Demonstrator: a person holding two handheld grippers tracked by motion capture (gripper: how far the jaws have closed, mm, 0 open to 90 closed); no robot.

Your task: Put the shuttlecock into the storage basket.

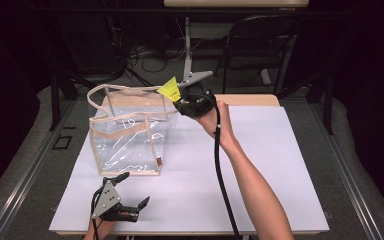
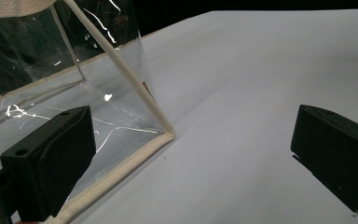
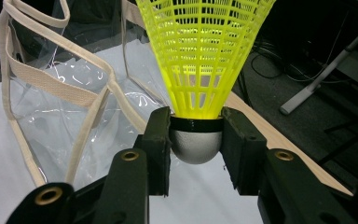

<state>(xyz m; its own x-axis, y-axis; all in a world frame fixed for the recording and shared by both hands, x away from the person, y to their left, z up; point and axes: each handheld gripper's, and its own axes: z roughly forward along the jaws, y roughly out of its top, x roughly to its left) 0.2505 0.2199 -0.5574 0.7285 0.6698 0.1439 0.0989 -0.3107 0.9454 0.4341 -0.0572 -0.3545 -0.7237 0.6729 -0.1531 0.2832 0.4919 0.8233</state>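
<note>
A clear plastic bag with beige trim and handles stands upright on the white table. My right gripper is held in the air at the bag's upper right corner, shut on a yellow shuttlecock. In the right gripper view the jaws clamp the shuttlecock's silver cork, its yellow skirt pointing up, with the bag to the left. My left gripper rests open near the table's front edge, just in front of the bag. The bag's bottom corner lies between its jaws.
A beige board edge runs along the table's far side. Beyond it stand a dark chair and a grey stand leg among cables on the floor. Bare white table spreads to the right of the bag.
</note>
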